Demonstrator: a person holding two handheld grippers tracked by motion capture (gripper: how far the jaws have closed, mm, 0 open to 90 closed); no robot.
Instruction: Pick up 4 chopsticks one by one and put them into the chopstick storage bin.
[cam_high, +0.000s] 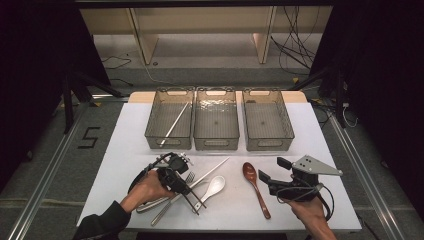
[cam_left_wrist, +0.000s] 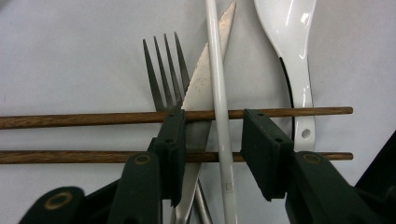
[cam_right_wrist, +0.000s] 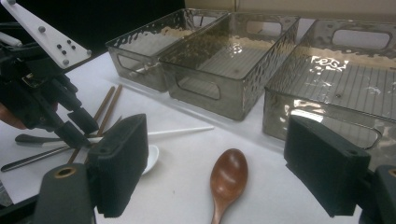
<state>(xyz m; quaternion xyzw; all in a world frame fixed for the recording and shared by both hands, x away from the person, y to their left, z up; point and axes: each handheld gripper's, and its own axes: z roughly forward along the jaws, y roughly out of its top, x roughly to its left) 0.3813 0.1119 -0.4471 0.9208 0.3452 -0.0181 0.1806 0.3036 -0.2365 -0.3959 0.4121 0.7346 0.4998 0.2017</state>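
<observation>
Hovering near the table's (cam_high: 120, 145) front edge, the left claw (cam_left_wrist: 212, 140) stands open astride the white chopstick (cam_left_wrist: 218, 93), over two brown chopsticks (cam_left_wrist: 70, 119). The right claw (cam_right_wrist: 229, 172) gapes empty, the wooden spoon (cam_right_wrist: 228, 179) beyond. Three bins (cam_high: 218, 145) line the far edge.

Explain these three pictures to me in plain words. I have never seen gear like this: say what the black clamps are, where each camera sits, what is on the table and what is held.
A person holds a two-jaw gripper in each hand. The high view looks down on the white table; each other view rides on one gripper, looking along its black jaws.

The left gripper is open, its jaws straddling a white chopstick that lies over a knife, a fork and two wooden chopsticks. A white spoon lies beside them.

The right gripper is open, holds nothing, and is poised over a wooden spoon.

Three clear bins stand behind; the left one contains one pale chopstick.
</observation>
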